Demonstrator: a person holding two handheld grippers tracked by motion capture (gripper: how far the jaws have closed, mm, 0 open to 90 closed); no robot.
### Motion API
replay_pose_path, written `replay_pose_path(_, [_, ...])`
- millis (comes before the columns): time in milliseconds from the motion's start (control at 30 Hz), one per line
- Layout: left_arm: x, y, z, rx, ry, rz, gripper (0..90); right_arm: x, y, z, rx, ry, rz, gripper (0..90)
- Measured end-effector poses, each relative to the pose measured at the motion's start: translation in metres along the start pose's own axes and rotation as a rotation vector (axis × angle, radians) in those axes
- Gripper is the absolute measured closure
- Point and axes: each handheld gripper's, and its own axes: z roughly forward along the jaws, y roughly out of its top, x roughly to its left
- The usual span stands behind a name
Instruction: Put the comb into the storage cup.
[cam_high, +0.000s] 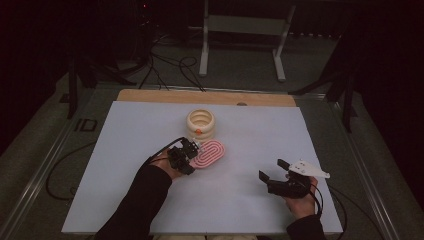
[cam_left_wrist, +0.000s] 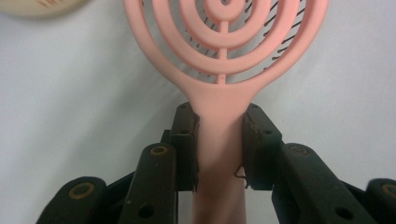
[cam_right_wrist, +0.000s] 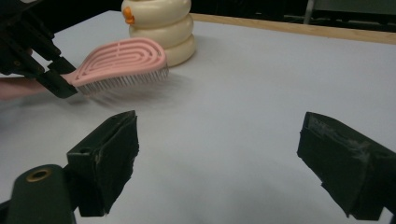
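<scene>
A pink vented hairbrush (cam_high: 210, 154) is held bristles down just over the white table cover (cam_high: 240, 205), a little left of centre. My left gripper (cam_high: 192, 149) is shut on its handle. In the left gripper view both pads press the sides of the brush's neck (cam_left_wrist: 219, 100), just below the ringed head, with my left gripper (cam_left_wrist: 219, 144) centred on the handle. My right gripper (cam_high: 271, 169) rests open near the front right with nothing between its jaws. The right gripper view looks between my right gripper (cam_right_wrist: 217, 149) at the brush (cam_right_wrist: 119, 58) and the left gripper (cam_right_wrist: 58, 77) holding it.
A cream ringed toy with an orange beak (cam_high: 200, 123) stands just behind the brush head, close to it (cam_right_wrist: 161, 25). A wooden strip (cam_high: 205, 96) edges the table's far side. Cables and a metal frame lie on the floor beyond.
</scene>
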Motion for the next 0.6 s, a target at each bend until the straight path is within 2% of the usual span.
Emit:
replay_pose_path(133, [0.000,0.000,0.000,0.000,0.000,0.000,70.5,0.000,0.002,0.000,-0.001,0.004,-0.001,12.3])
replay_pose_path(167, [0.000,-0.001,-0.011,-0.099,0.028,-0.012,70.5,0.000,0.002,0.000,-0.001,0.004,-0.001,12.3])
replay_pose_path(200, [-0.001,-0.001,-0.014,-0.115,0.039,-0.010,70.5,-0.001,0.013,0.002,0.006,0.005,0.014,12.2])
replay_pose_path(233, [-0.001,-0.001,-0.014,-0.115,0.039,-0.010,70.5,-0.001,0.013,0.002,0.006,0.005,0.014,12.2])
replay_pose_path(267, [-0.002,-0.001,-0.017,-0.155,0.048,-0.010,70.5,0.000,0.015,0.003,0.008,0.008,0.017,12.2])
replay_pose_path(333, [-0.002,-0.001,-0.017,-0.155,0.048,-0.010,70.5,0.000,0.021,0.004,0.010,0.008,0.016,12.2])
replay_pose_path(367, [-0.005,0.000,-0.022,-0.214,0.061,-0.008,70.5,0.000,0.021,0.004,0.010,0.008,0.016,12.2])
replay_pose_path(400, [-0.006,0.001,-0.024,-0.233,0.067,-0.003,70.5,0.002,0.032,0.007,0.010,0.025,0.019,11.8])
replay_pose_path(467, [-0.008,0.002,-0.026,-0.264,0.078,-0.001,70.5,0.003,0.040,0.009,0.011,0.040,0.026,11.1])
replay_pose_path(533, [-0.008,0.002,-0.026,-0.264,0.078,-0.001,70.5,0.004,0.044,0.011,0.009,0.050,0.028,11.1])
replay_pose_path(567, [-0.011,0.004,-0.029,-0.323,0.089,-0.001,70.5,0.007,0.055,0.015,0.012,0.075,0.039,9.7])
replay_pose_path(600, [-0.012,0.004,-0.030,-0.332,0.089,0.004,70.5,0.008,0.059,0.017,0.009,0.084,0.042,9.5])
